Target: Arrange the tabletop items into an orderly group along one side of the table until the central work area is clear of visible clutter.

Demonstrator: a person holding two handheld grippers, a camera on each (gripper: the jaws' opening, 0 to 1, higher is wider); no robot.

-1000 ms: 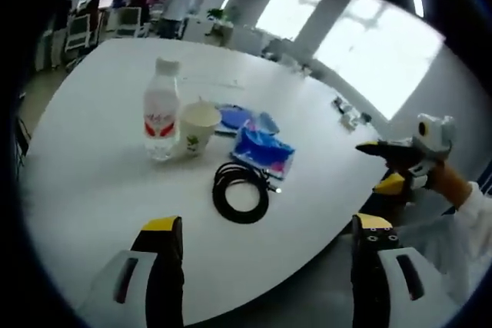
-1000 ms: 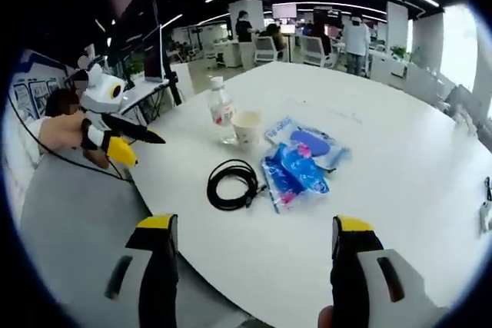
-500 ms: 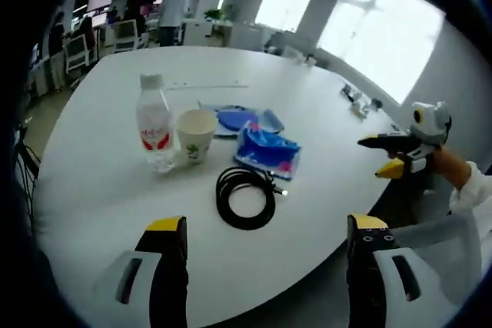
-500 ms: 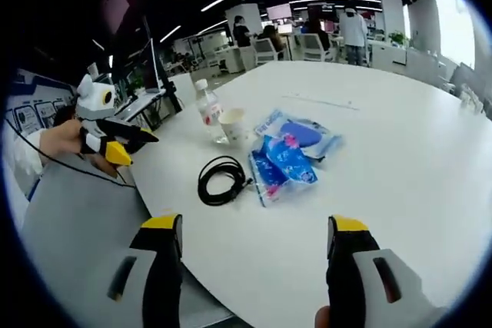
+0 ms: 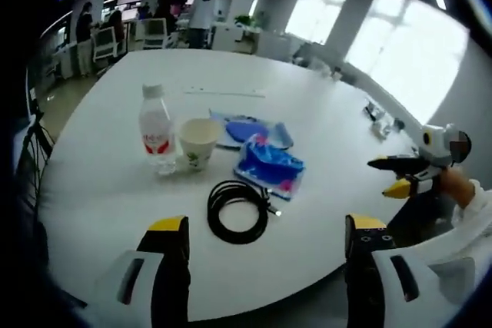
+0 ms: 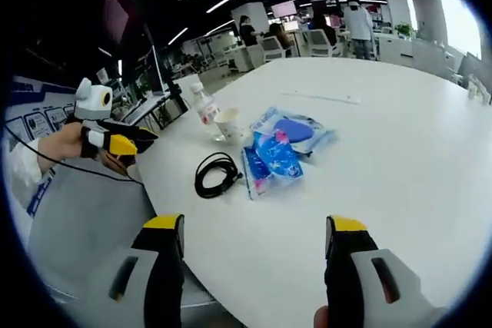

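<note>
On the white round table (image 5: 115,190) stand a clear water bottle (image 5: 157,130) with a red label and a paper cup (image 5: 197,144) side by side. Right of them lie two blue packets (image 5: 267,165), and a coiled black cable (image 5: 237,211) lies nearest me. My left gripper (image 5: 261,240) is open above the table's near edge, short of the cable. In the right gripper view the same bottle (image 6: 205,109), cup (image 6: 228,125), packets (image 6: 274,153) and cable (image 6: 215,175) sit ahead of my open right gripper (image 6: 252,237). Each gripper shows in the other's view, the right gripper (image 5: 401,167) and the left gripper (image 6: 123,140).
A thin white strip (image 5: 224,93) lies farther back on the table. Small items (image 5: 380,110) sit near the table's far right edge. Office chairs, desks and people (image 6: 357,28) stand beyond the table. Bright windows (image 5: 400,51) line one wall.
Both views have shifted with my hands; the items now sit a little farther from the right gripper. The objects themselves have not moved, and both grippers stay open.
</note>
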